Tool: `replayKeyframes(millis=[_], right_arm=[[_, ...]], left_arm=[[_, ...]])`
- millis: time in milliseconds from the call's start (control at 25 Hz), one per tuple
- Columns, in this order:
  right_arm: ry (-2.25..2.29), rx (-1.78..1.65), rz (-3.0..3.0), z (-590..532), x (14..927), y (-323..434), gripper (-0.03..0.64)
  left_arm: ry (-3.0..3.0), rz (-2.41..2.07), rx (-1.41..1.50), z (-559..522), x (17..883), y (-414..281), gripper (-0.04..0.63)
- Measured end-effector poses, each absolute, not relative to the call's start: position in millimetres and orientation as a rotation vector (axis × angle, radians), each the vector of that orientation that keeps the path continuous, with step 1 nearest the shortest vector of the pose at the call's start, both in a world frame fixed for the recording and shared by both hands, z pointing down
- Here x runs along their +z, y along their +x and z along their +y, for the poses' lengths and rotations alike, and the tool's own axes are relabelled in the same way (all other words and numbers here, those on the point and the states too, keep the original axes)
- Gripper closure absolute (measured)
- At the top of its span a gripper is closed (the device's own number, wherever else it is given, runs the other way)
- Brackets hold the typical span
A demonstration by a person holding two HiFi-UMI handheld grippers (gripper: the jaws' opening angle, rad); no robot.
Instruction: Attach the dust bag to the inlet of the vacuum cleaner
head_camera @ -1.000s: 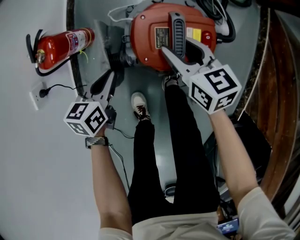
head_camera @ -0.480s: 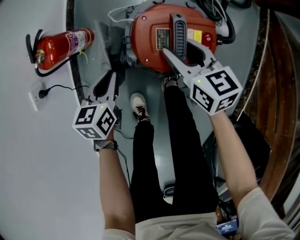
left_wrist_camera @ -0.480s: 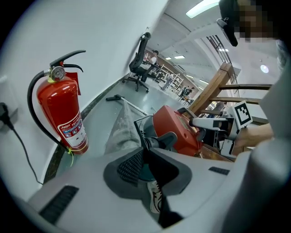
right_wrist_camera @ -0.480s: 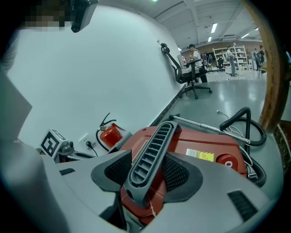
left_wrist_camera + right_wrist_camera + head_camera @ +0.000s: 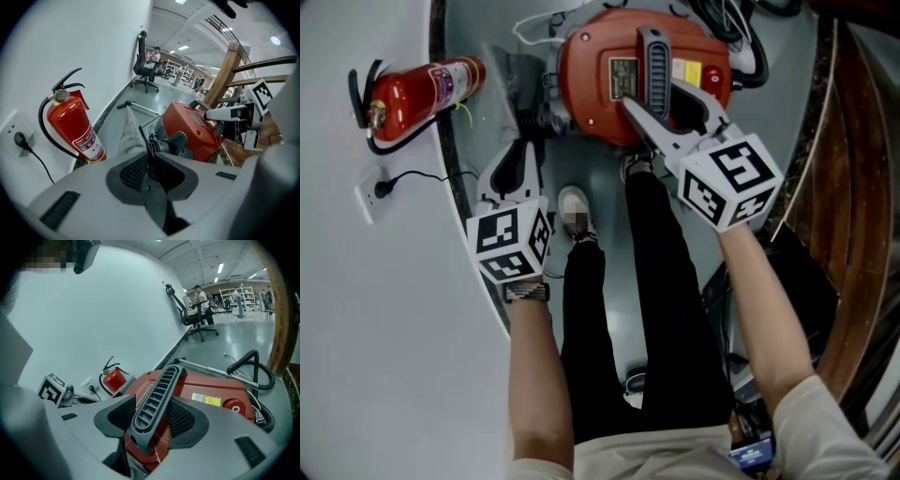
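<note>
While the right tool is closed on the ribbed grey plastic carry handle on top of the round red vacuum cleaner, with one textured pad pressed against each side of the handle, the left tool hangs lower and to the left, its tips pointing at the black inlet stub on the cleaner's side. In the left gripper view its jaws stand a little apart and nothing can be made out clamped between them. The limp grey fabric dust bag lies on the grey floor just beside that inlet, between the cleaner and the red fire extinguisher, which stands against the white wall; whether the bag's mouth touches the inlet cannot be told. Below the extinguisher, a white wall socket carries a black plug whose cord trails along the wall. A coiled black hose rests behind the cleaner on its right side, and a yellow label sits on the red top next to the handle. The person's black-trousered legs stand close in front of the cleaner, one light shoe set between the two tools. A brown wooden railing runs along the right edge.
</note>
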State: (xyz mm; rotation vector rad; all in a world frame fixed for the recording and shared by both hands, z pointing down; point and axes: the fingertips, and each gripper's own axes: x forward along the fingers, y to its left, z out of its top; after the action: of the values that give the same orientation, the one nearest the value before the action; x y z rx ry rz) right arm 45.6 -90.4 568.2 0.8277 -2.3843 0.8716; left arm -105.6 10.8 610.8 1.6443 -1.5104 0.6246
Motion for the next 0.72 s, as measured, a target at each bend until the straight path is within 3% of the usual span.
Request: replayKeyframes(millis=[280,720], right_arm=[[0.828,0.873,-2.384,-90.8,568.2,45.2,0.407],[0.828,0.871,-2.384,-90.6,568.1,44.9,0.406]], left_arm=[[1.503,-1.666,0.736,15.6,609.8,-123.8,0.588],[1.538,-1.622,0.620,12.6,611.6,-128.6,0.574]])
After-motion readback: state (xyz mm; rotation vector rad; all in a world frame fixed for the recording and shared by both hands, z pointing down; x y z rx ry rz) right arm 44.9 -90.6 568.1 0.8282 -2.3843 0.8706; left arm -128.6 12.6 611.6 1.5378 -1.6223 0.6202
